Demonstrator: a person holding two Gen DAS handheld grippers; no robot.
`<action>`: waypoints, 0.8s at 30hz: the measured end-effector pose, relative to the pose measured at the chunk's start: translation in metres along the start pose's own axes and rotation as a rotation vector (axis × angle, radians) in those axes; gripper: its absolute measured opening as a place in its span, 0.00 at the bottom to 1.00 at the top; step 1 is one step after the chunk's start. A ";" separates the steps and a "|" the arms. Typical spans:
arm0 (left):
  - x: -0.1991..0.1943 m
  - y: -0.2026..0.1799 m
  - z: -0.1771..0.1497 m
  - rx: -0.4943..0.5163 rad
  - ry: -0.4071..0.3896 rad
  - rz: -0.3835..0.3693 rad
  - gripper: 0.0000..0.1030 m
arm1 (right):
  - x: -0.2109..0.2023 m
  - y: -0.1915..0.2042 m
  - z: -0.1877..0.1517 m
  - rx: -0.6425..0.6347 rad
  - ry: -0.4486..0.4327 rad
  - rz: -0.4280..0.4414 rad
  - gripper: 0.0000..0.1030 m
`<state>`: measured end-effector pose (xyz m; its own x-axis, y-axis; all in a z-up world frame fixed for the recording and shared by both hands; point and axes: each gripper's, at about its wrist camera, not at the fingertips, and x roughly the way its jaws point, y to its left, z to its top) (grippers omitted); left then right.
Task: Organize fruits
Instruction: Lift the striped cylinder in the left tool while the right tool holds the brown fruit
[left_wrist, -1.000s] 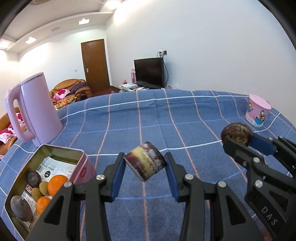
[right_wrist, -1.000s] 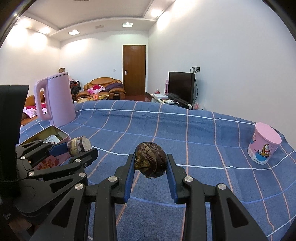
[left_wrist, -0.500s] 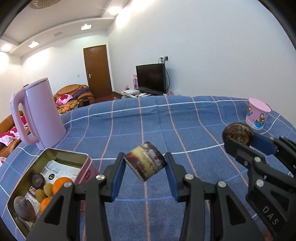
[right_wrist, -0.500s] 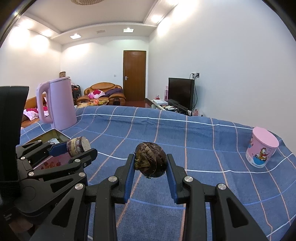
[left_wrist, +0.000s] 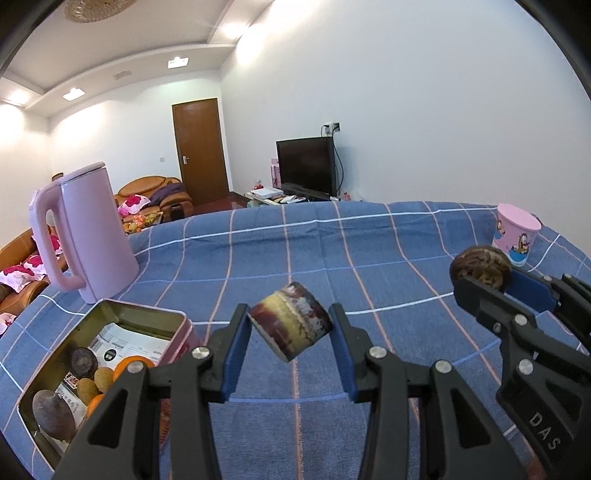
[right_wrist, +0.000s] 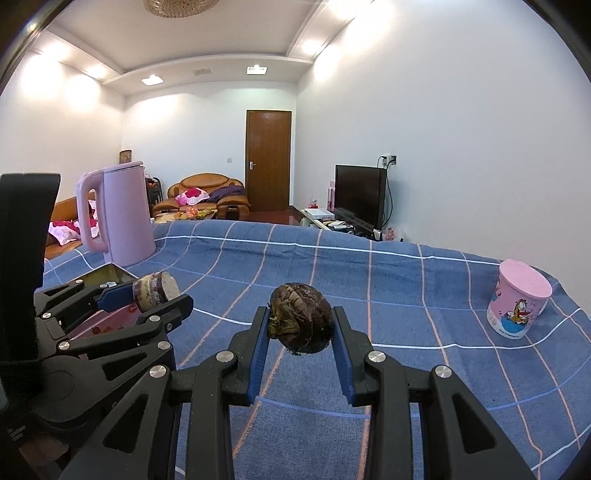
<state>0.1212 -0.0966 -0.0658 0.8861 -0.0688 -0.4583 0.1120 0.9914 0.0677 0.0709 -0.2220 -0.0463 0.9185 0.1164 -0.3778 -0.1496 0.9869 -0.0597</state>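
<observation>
My left gripper (left_wrist: 290, 325) is shut on a short cut piece of sugarcane (left_wrist: 290, 323), dark purple with a yellowish cut face, held above the blue checked cloth. My right gripper (right_wrist: 300, 325) is shut on a dark brown round fruit (right_wrist: 300, 321), also held above the cloth. Each gripper shows in the other's view: the right one (left_wrist: 480, 267) at right, the left one (right_wrist: 157, 290) at left. An open pink tin (left_wrist: 140, 308) at lower left holds oranges (left_wrist: 127, 363), kiwis and dark fruits.
A pink kettle (left_wrist: 88, 232) stands behind the tin at the left. A pink cartoon cup (right_wrist: 519, 308) stands near the table's right edge. The blue checked cloth (left_wrist: 332, 243) covers the table. A sofa, door and TV lie beyond the far edge.
Both grippers have risen and tilted up a little, each keeping its fruit. The tin, kettle and cup sit lower in the views.
</observation>
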 end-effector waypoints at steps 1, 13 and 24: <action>-0.001 0.000 0.000 0.000 -0.003 0.001 0.43 | -0.001 0.000 0.000 0.000 -0.002 0.000 0.34; -0.009 0.002 -0.002 -0.007 -0.040 0.020 0.43 | -0.009 0.001 -0.001 0.004 -0.035 -0.007 0.34; -0.022 0.005 -0.005 -0.010 -0.086 0.054 0.43 | -0.021 0.002 -0.003 0.009 -0.083 -0.011 0.34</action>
<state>0.1002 -0.0891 -0.0601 0.9262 -0.0244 -0.3762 0.0591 0.9950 0.0808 0.0501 -0.2229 -0.0409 0.9474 0.1142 -0.2989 -0.1365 0.9891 -0.0548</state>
